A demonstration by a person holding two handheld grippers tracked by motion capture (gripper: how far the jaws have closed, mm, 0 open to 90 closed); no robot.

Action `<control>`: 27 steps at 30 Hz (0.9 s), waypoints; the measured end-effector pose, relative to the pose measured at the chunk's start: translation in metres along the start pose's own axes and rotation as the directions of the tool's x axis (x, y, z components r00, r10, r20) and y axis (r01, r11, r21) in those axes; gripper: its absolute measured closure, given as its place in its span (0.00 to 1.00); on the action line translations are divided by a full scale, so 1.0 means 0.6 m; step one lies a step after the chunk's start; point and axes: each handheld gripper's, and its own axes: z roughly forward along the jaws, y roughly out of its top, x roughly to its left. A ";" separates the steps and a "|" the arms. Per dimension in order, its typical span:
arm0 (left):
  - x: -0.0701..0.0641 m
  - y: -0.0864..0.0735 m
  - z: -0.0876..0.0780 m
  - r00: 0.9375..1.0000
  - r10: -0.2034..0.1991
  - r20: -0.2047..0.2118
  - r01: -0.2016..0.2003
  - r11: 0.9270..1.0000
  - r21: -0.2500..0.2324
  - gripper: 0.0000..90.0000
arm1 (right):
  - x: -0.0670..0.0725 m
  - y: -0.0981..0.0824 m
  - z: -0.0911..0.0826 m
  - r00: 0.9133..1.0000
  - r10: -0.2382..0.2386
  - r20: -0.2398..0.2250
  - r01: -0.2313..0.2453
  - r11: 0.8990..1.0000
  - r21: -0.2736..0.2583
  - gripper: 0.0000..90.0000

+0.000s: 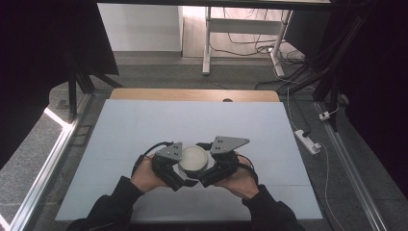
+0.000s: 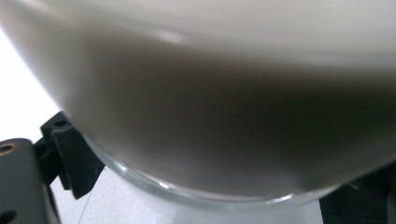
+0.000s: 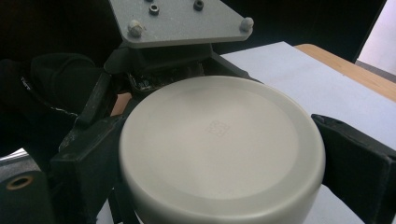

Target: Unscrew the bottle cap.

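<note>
A round jar with a pale grey-white lid (image 1: 194,160) stands on the light blue table mat (image 1: 144,125), between both grippers. My left gripper (image 1: 181,168) closes on it from the left; in the left gripper view the lid (image 2: 210,93) and the jar's glass edge (image 2: 187,193) sit very close between its black jaws, and my left gripper (image 2: 210,186) looks shut on the jar. My right gripper (image 3: 224,154) has a jaw against each side of the lid (image 3: 219,149). In the high view my right gripper (image 1: 208,166) sits at the jar's right.
The mat covers a wooden table whose far edge (image 1: 192,94) shows bare wood. A power strip (image 1: 307,141) and cables lie on the floor to the right. Metal rails run along both sides of the table. A white desk frame (image 1: 207,43) stands beyond.
</note>
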 end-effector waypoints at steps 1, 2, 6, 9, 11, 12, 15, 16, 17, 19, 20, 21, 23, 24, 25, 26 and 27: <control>0.000 0.000 0.000 1.000 0.001 0.000 -0.001 1.000 0.001 0.08 | 0.000 0.000 -0.001 1.000 0.000 0.000 0.000 1.000 -0.003 0.08; 0.000 0.000 0.000 1.000 0.001 -0.001 -0.001 1.000 0.001 0.08 | 0.000 0.000 -0.001 1.000 0.000 0.001 0.000 1.000 -0.006 0.08; 0.002 -0.002 0.000 1.000 -0.005 -0.010 0.006 1.000 0.002 0.08 | -0.001 0.002 -0.007 1.000 0.003 0.004 -0.003 1.000 -0.027 0.08; 0.005 -0.003 -0.003 1.000 -0.012 -0.014 0.012 1.000 -0.003 0.08 | -0.001 0.004 -0.011 1.000 0.001 0.008 0.000 0.999 -0.035 0.08; 0.005 -0.004 -0.005 1.000 -0.017 -0.020 0.017 1.000 -0.009 0.08 | -0.001 0.006 -0.014 1.000 -0.002 0.011 0.002 0.999 -0.038 0.08; 0.006 -0.004 -0.005 1.000 -0.013 -0.022 0.013 1.000 -0.004 0.08 | -0.001 0.007 -0.015 1.000 -0.003 0.013 0.004 0.999 -0.039 0.08; 0.008 -0.006 -0.004 0.999 -0.024 -0.030 0.024 1.000 -0.002 0.08 | 0.000 0.009 -0.018 1.000 -0.006 0.017 0.007 0.999 -0.046 0.08; 0.009 -0.006 -0.004 0.999 -0.023 -0.034 0.023 1.000 0.003 0.08 | 0.000 0.009 -0.019 1.000 -0.007 0.019 0.008 0.999 -0.046 0.08; 0.011 -0.007 -0.004 0.999 -0.029 -0.038 0.029 1.000 0.003 0.08 | 0.000 0.009 -0.020 1.000 -0.006 0.019 0.007 0.999 -0.049 0.08; 0.014 -0.009 -0.004 0.998 -0.035 -0.045 0.035 0.999 0.007 0.08 | 0.000 0.009 -0.023 1.000 -0.006 0.025 0.007 0.999 -0.049 0.08; 0.015 -0.010 -0.004 0.998 -0.040 -0.052 0.041 0.999 0.006 0.08 | 0.000 0.010 -0.025 1.000 -0.008 0.027 0.009 0.999 -0.047 0.08; 0.017 -0.011 -0.004 0.997 -0.046 -0.058 0.047 0.999 0.005 0.08 | 0.000 0.010 -0.026 1.000 -0.006 0.027 0.007 0.999 -0.051 0.08; 0.021 -0.013 -0.005 0.996 -0.051 -0.068 0.052 0.999 0.007 0.09 | 0.001 0.009 -0.030 0.999 -0.005 0.031 0.007 0.999 -0.051 0.08; 0.022 -0.013 -0.006 0.996 -0.055 -0.075 0.056 0.998 0.006 0.08 | 0.001 0.008 -0.031 1.000 -0.004 0.030 0.006 0.998 -0.055 0.08; 0.024 -0.013 -0.006 0.995 -0.060 -0.079 0.060 0.998 0.003 0.08 | 0.001 0.008 -0.033 0.999 -0.004 0.033 0.006 0.999 -0.053 0.08; 0.026 -0.013 -0.006 0.994 -0.064 -0.083 0.065 0.998 0.001 0.08 | 0.002 0.007 -0.034 1.000 -0.002 0.032 0.003 0.999 -0.054 0.08; 0.028 -0.013 -0.006 0.994 -0.069 -0.088 0.070 0.998 -0.001 0.09 | 0.003 0.007 -0.035 0.999 -0.002 0.033 0.004 0.999 -0.053 0.08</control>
